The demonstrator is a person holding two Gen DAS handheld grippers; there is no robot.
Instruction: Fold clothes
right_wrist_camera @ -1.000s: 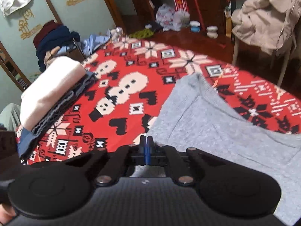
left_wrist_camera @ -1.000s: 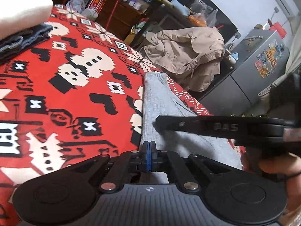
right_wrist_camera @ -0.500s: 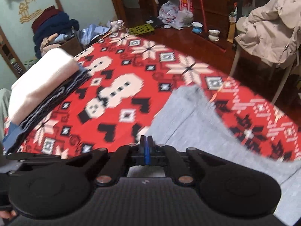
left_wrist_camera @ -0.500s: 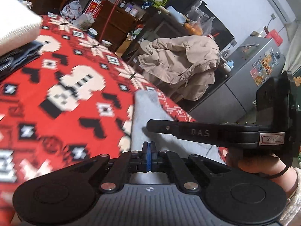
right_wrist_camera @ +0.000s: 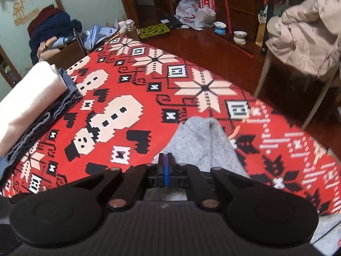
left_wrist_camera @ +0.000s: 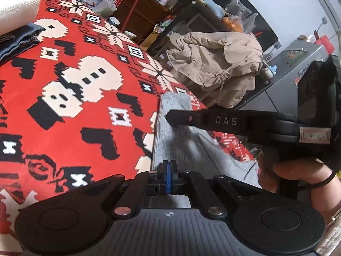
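Note:
A grey knit garment (left_wrist_camera: 177, 147) lies partly on the red patterned blanket (left_wrist_camera: 85, 128), its far end flat and its near part drawn up into a ridge (right_wrist_camera: 198, 136). My left gripper (left_wrist_camera: 168, 164) is shut on the garment's ribbed edge. My right gripper (right_wrist_camera: 165, 157) is shut on the bunched grey cloth just ahead of it. In the left wrist view the right gripper (left_wrist_camera: 168, 116) reaches in from the right, held by a hand (left_wrist_camera: 298, 170), its tip over the grey cloth. The cloth's near end is hidden under both grippers.
A stack of folded clothes (right_wrist_camera: 27, 102), white on dark blue, sits at the blanket's left edge (left_wrist_camera: 19, 10). A beige jacket (right_wrist_camera: 304, 38) hangs on a chair right of the bed (left_wrist_camera: 217, 64). Bowls (right_wrist_camera: 219, 24) and bags stand on the dark floor beyond.
Both grippers have moved across the blanket with the grey garment. It was spread wide and flat; now it is narrower and bunched into a ridge. The right gripper shows further into the left view.

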